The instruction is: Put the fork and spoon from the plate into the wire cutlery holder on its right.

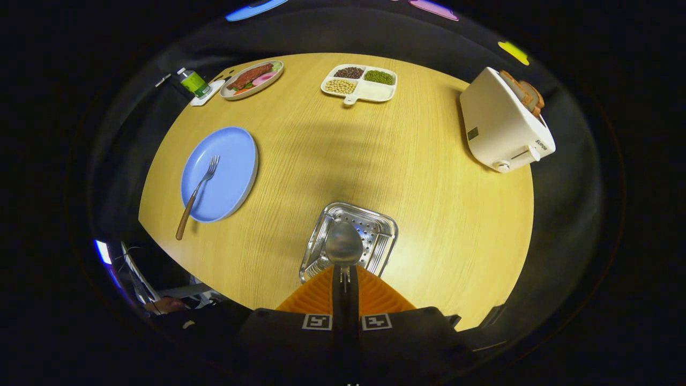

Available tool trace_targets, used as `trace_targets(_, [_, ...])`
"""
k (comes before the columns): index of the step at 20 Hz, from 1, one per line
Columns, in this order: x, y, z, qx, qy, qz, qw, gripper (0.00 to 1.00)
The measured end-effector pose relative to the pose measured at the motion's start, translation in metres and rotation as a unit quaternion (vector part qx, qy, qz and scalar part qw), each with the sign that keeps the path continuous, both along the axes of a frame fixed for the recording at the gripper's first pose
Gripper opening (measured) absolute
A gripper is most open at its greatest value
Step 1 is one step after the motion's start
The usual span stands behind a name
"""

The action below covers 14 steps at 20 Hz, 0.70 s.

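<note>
- A round wooden table (418, 177) with a pale, yellowish grain takes up most of the scene.
- Light falls from above, bright on the table's right half; a soft broad shadow crosses its middle.
- Black cloth wall (332, 27) rises behind the table's far edge and darkens towards both sides.
- A white toaster (501, 128) with bread slices in its slots stands at the right edge.
- A white divided dish (360, 83) of beans sits at the far edge.
- An oval dish (252, 79) of food lies near the far left edge, with a green bottle (193, 82) beside it.
- Beyond the near left edge the floor is dim and unclear.
</note>
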<state>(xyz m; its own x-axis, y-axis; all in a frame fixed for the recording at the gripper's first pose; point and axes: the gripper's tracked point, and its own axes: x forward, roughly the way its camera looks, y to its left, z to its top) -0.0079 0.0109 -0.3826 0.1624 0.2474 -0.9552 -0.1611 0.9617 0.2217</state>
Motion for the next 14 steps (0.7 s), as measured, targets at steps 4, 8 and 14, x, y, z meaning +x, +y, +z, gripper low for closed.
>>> trace_targets(4, [0.001, 0.006, -0.015, -0.011, 0.02, 0.013, 1.0, 0.05])
trace_targets(8, [-0.006, 0.007, -0.025, -0.017, 0.035, 0.018, 0.999, 0.06])
trace_targets(14, [0.004, -0.001, -0.012, -0.003, 0.025, -0.021, 0.999, 0.12])
